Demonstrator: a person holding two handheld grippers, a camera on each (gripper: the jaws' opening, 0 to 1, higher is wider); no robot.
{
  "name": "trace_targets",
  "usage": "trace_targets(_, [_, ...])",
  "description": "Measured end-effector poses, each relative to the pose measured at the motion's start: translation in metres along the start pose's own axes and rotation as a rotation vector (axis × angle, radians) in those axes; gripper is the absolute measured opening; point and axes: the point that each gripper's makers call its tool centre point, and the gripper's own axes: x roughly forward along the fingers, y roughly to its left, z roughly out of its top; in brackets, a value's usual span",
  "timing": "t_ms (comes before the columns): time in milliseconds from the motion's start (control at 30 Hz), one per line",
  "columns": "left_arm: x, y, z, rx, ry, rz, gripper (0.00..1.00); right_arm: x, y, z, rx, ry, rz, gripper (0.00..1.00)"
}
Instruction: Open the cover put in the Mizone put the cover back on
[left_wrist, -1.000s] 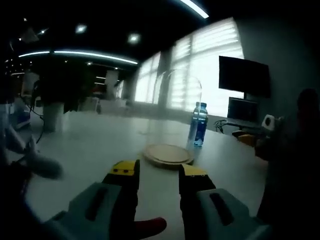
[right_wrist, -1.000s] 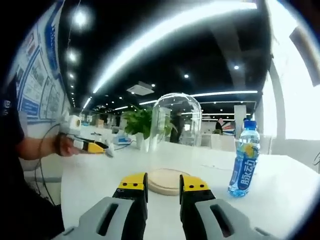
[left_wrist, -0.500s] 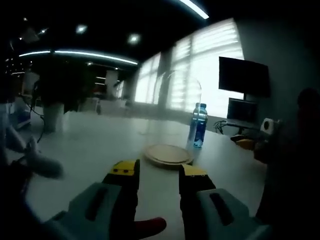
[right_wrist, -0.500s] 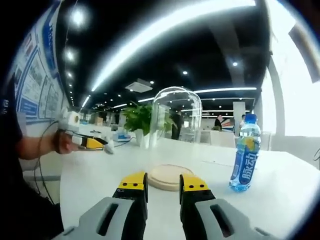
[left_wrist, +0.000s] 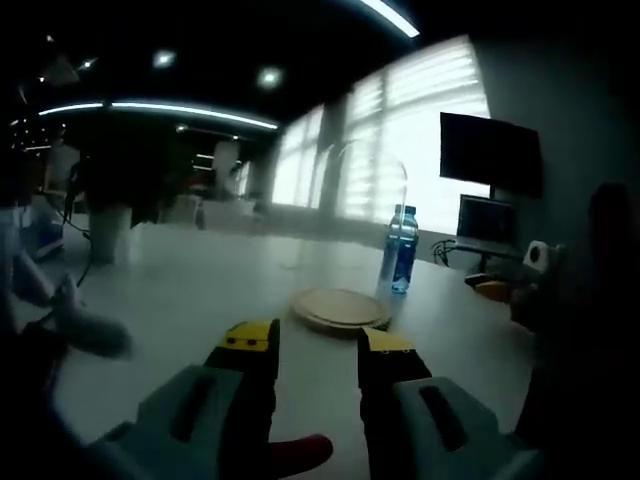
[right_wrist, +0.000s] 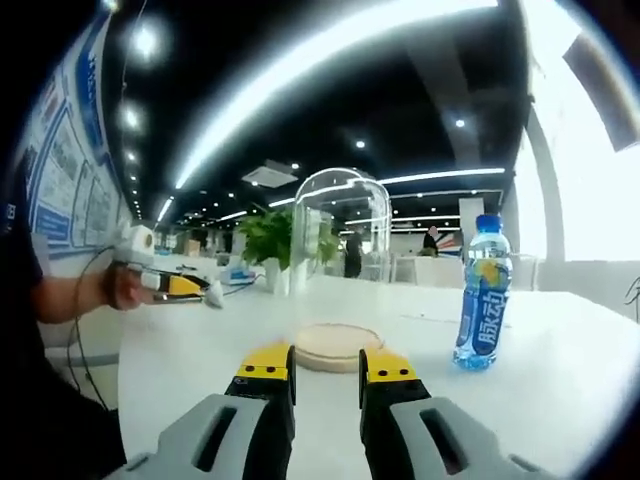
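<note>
A clear glass dome cover (right_wrist: 342, 235) stands on a round wooden base (right_wrist: 335, 346) in the middle of the white table. To its right stands an upright blue Mizone bottle (right_wrist: 480, 294) with its cap on. In the right gripper view my right gripper (right_wrist: 327, 366) is open and empty, a short way in front of the base. The left gripper view shows the same dome (left_wrist: 362, 205), base (left_wrist: 338, 308) and bottle (left_wrist: 399, 250). There my left gripper (left_wrist: 315, 344) is open with nothing between its yellow tips, also short of the base. In the right gripper view the left gripper (right_wrist: 185, 288) is at the far left in a hand.
The white table (right_wrist: 560, 370) stretches wide around the base. A potted plant (right_wrist: 268, 240) stands behind the dome. In the left gripper view a dark monitor (left_wrist: 490, 155) and cables are at the back right, and a white pot (left_wrist: 105, 232) is at the left.
The right gripper view has shifted slightly, so dome and bottle sit a little further left in the picture. Nothing on the table has moved, and both grippers stay open.
</note>
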Motion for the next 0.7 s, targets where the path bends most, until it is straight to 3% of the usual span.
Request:
trace_targets(333, [0.002,0.001,-0.002,-0.005,0.004,-0.004,0.25,-0.004,-0.001,0.007,-0.007,-0.011,0.022,0.18])
trace_targets(700, [0.001,-0.010,-0.001,0.009,-0.003,-0.033,0.25,-0.006,-0.009,0.011,0.010,-0.020,0.015,0.18])
